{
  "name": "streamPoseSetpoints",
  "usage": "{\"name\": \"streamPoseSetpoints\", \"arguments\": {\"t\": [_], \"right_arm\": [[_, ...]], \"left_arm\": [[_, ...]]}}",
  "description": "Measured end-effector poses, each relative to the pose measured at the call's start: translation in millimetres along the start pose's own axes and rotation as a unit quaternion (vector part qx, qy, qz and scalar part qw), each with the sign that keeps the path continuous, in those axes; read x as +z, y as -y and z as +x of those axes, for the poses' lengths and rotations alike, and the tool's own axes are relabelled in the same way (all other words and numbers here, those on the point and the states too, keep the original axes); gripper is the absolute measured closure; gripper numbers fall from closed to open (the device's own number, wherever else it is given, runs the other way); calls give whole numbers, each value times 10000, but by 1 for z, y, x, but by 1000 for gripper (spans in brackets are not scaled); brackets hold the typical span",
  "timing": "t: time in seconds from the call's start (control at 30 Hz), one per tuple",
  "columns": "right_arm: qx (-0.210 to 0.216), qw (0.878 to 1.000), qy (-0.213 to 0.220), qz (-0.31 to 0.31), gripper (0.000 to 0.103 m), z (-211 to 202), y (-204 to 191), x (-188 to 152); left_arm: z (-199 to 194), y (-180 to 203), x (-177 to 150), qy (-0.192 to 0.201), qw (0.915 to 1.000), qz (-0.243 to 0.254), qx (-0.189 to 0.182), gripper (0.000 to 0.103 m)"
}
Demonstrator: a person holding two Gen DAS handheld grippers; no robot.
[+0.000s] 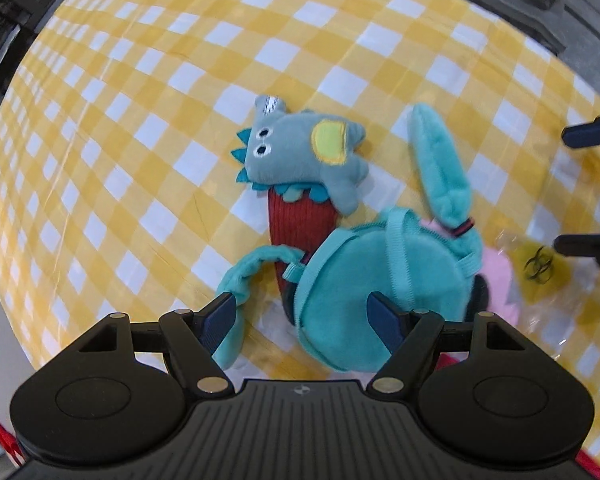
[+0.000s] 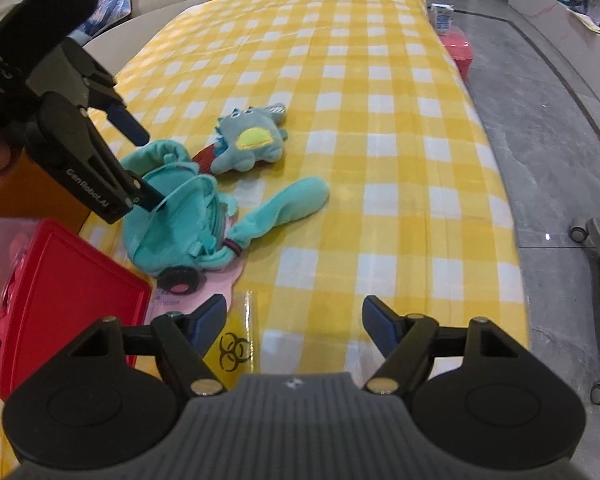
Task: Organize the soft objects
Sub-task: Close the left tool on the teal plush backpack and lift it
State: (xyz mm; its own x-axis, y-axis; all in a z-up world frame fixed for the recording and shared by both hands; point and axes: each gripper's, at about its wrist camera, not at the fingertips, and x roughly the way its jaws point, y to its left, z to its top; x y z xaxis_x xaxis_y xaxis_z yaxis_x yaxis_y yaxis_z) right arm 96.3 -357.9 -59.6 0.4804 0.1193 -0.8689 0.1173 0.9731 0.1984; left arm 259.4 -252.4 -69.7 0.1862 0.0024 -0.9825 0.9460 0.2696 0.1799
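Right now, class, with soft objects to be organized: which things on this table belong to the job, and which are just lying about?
Belonging to the job:
- teal plush long-eared pouch
- small grey-blue stuffed creature with yellow belly
- dark red ribbed soft toy

Lying about:
- clear plastic bag with yellow biohazard panel
- red plastic box

The tablecloth was smooth checked cloth with a slight sheen, the teal pouch and dinosaur soft matt plush, the red box glossy plastic.
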Motion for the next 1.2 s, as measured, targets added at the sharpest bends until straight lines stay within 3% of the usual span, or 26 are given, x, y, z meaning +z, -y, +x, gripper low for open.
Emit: {"name": "streamPoseSetpoints", "arguments": {"t": [0.13,0.33,0.57,0.9,1.07,1.13,1.2], "right_arm": [[27,9999,-126,-90,29,7,-2,-3],[102,9998,-140,-112,29,11,-7,0],[63,9996,-209,-174,29,16,-8,-1],[50,9993,-244,-272,29,20,-12,-1],[-23,9995,-227,-209,29,20,-11,0],[-43,9994,-232,-238,29,20,-13,1],[-54,9994,-230,-267,29,19,-15,1]], "left_arm": [[9,-9,-4,73,9995,-87,-301,15],[18,-24,-6,122,9973,-293,-661,7],[24,-38,-16,131,9884,-539,-1415,7],[36,-38,-14,49,9817,-777,-1740,8],[26,-34,-19,192,9821,-715,-1729,33],[21,-37,-22,222,9831,-759,-1650,51],[13,-45,-29,313,9833,-880,-1561,77]]}}
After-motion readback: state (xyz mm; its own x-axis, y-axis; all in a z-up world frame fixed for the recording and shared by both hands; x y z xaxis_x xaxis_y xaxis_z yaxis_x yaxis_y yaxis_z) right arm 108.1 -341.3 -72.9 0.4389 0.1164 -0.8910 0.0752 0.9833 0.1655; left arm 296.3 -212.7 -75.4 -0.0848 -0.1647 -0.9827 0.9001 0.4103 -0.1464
